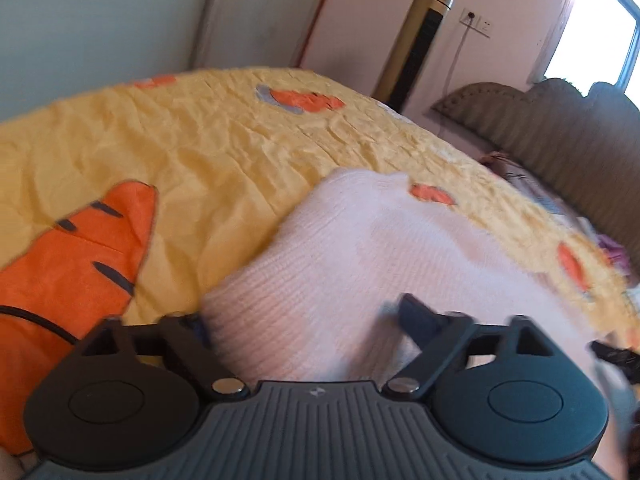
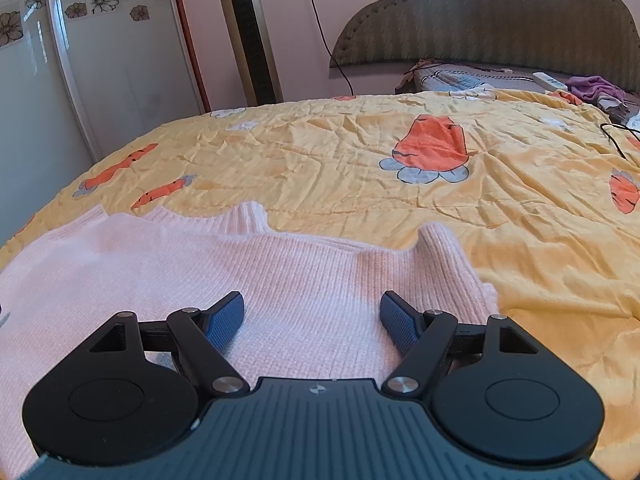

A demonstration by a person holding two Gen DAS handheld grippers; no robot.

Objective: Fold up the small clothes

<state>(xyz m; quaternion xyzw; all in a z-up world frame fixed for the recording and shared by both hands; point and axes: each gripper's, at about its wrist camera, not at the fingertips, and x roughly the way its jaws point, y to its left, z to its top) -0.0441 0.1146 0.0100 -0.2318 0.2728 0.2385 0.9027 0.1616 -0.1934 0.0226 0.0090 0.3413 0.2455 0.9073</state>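
The setting is a home bedroom. A bed with a padded scalloped headboard point(image 2: 488, 20) carries a yellow carrot-print quilt point(image 2: 360, 152). A gold tower fan point(image 2: 246, 32) stands against the pink wall, beside a flower-patterned wardrobe door point(image 2: 100, 52).

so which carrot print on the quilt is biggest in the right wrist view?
The upright carrot with grey-blue leaves at its base, mid-quilt, right of centre. The carrots at the left are small, slim and slanted; the right-edge one is cut off.
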